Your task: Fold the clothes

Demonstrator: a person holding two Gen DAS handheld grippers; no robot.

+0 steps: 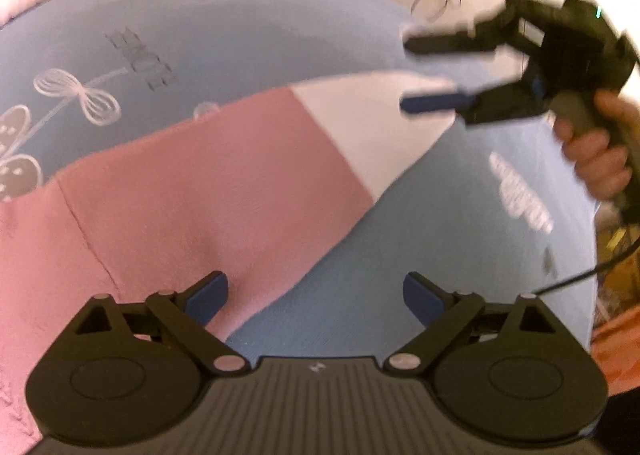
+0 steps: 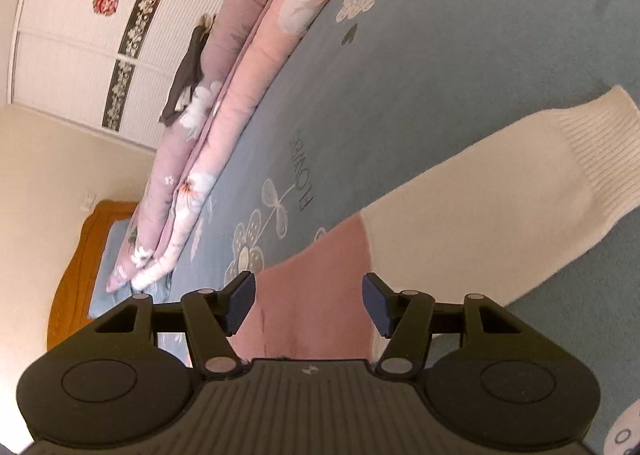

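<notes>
A pink sweater (image 1: 168,191) with a white cuffed sleeve end (image 1: 372,123) lies spread on a blue-grey bed sheet (image 1: 256,27). My left gripper (image 1: 316,297) hovers open over the sleeve's lower edge, with nothing between its fingers. In the left wrist view my right gripper (image 1: 404,71) is held by a hand (image 1: 592,159) above the white cuff, open and blurred. In the right wrist view the pink sleeve (image 2: 316,295) runs between the open right gripper (image 2: 308,303), and the white ribbed cuff (image 2: 520,191) stretches to the right.
A folded pink floral quilt (image 2: 224,127) lies along the far side of the bed. A white wardrobe (image 2: 80,35) and a wooden headboard (image 2: 76,275) stand beyond it. The sheet (image 2: 440,55) carries flower prints and lettering. A cable (image 1: 576,275) trails from the right gripper.
</notes>
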